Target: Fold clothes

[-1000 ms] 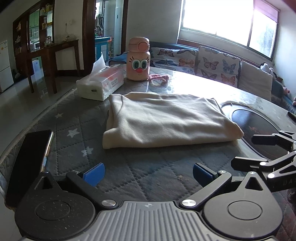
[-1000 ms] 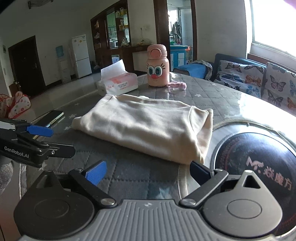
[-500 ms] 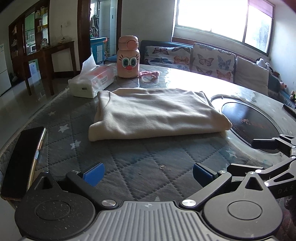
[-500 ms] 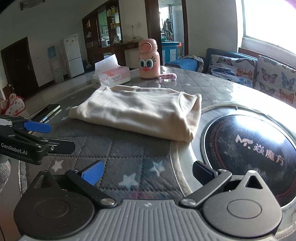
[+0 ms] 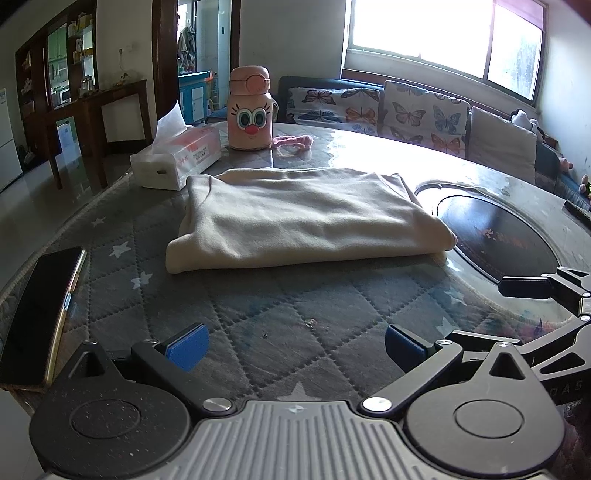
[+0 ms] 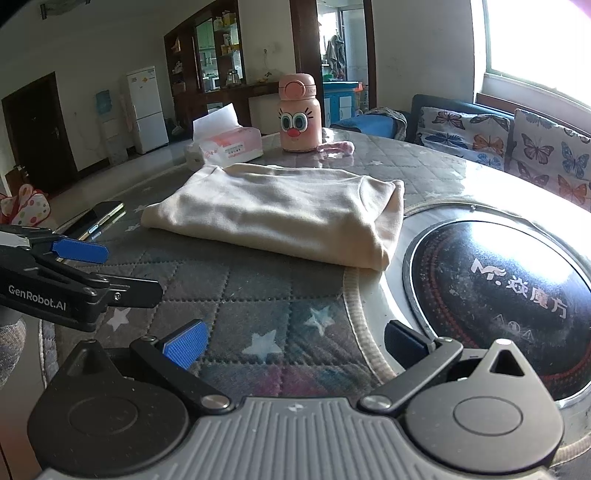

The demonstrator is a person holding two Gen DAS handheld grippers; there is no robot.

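Both grippers, left gripper (image 5: 293, 345) and right gripper (image 6: 291, 341), gape empty, lower frame. A tissue box (image 5: 177, 158) shows one tissue upper left. The folded cream garment (image 5: 303, 218) looms nearer than a second ago.

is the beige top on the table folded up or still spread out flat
Folded. The beige top lies as a compact rectangle with stacked layers showing along its near edge and right end, on the quilted table cover. Neither claw touches it.

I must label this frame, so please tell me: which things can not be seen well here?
- Phone: left wrist view, its near end is cut off by the left edge.
- Cloth: both views, folded; inner layers hidden.
- Tissue box: right wrist view, print too small.
- Window: glare hides outside.
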